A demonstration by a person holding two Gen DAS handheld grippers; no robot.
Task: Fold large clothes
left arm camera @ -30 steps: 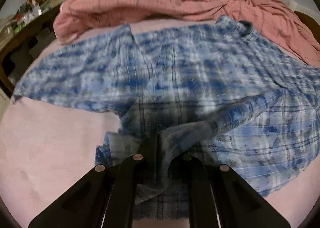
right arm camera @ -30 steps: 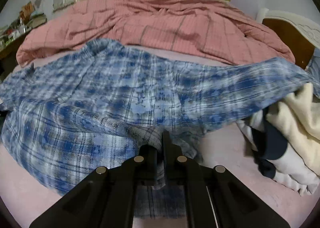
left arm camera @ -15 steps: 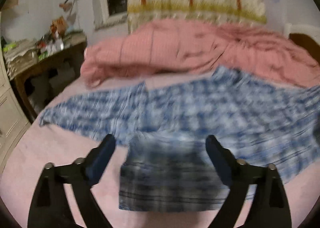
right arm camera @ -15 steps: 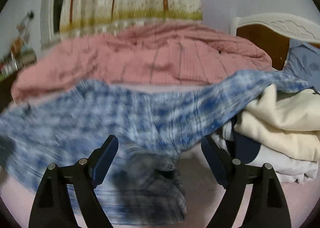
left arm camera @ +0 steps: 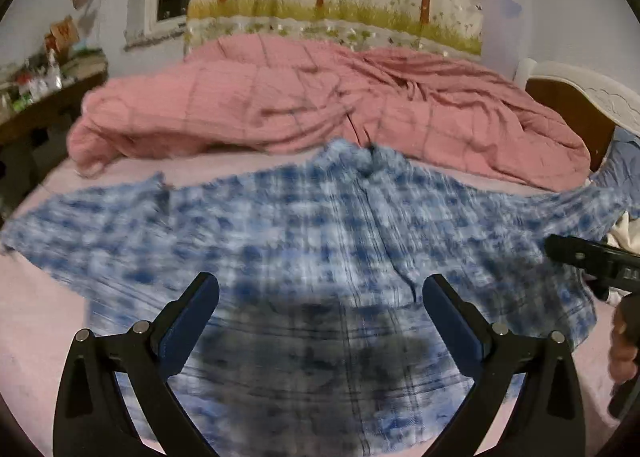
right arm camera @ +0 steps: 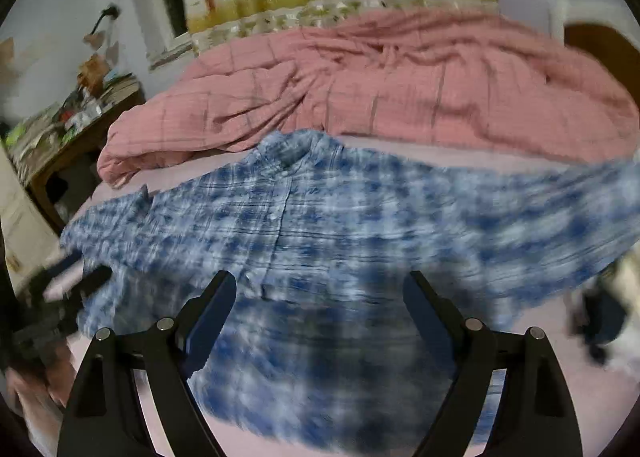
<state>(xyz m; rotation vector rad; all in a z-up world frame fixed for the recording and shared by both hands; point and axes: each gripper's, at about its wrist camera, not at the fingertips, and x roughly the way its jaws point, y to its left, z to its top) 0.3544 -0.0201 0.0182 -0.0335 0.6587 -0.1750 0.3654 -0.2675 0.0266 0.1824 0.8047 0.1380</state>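
Observation:
A blue and white plaid shirt [left arm camera: 320, 241] lies spread on the pink bed sheet, collar at the far side, sleeves out to left and right, its lower hem folded up. It also shows in the right wrist view [right arm camera: 340, 225]. My left gripper [left arm camera: 320, 297] is open and empty above the shirt's near part. My right gripper [right arm camera: 320, 293] is open and empty above the same part. The right gripper also shows at the right edge of the left wrist view [left arm camera: 592, 261]. Both views are motion-blurred.
A crumpled pink quilt [left arm camera: 312, 105] lies across the far side of the bed. A cluttered wooden desk [left arm camera: 36, 97] stands at the left. A wooden headboard [left arm camera: 576, 113] is at the right, with cream and dark clothes [right arm camera: 616, 297] beside the shirt.
Both grippers were shut on the shirt's hem a second ago. They have opened, let the cloth drop folded onto the shirt, and pulled back and up.

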